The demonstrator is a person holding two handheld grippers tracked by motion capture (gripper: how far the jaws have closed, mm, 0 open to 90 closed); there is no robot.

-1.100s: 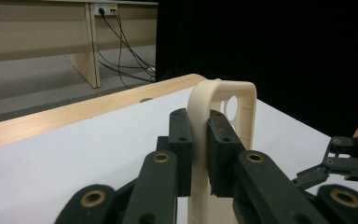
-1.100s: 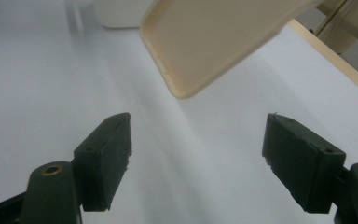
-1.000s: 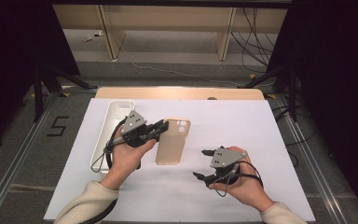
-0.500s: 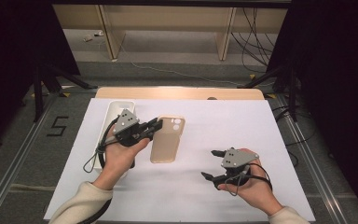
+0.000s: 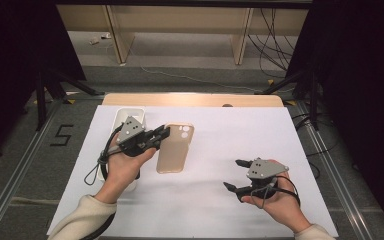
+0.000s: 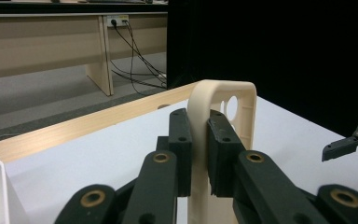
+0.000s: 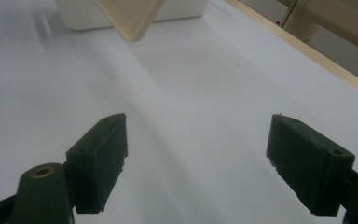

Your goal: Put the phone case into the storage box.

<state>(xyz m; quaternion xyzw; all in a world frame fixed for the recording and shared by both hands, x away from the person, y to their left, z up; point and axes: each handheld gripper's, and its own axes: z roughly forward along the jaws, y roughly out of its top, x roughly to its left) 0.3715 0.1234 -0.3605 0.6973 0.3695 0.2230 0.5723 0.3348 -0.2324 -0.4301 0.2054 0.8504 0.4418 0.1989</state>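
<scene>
The beige phone case (image 5: 175,148) is held above the white sheet (image 5: 220,135) that covers the table, left of the middle and nearer the far edge, with its camera cut-out toward the far edge. The left gripper (image 5: 161,136) clamps its two black jaws on the case's long left rim; in the left gripper view the rim (image 6: 200,154) stands pinched between the pads. Just left of that gripper, close to the sheet's far left corner, sits a white tray (image 5: 126,116), partly hidden by the left hand (image 5: 122,167) and its cable. The right gripper (image 5: 235,174) is well apart, near the sheet's near right corner, jaws spread wide with nothing between them, over bare sheet. A bare wooden strip (image 5: 192,99) runs along the table's far edge.
</scene>
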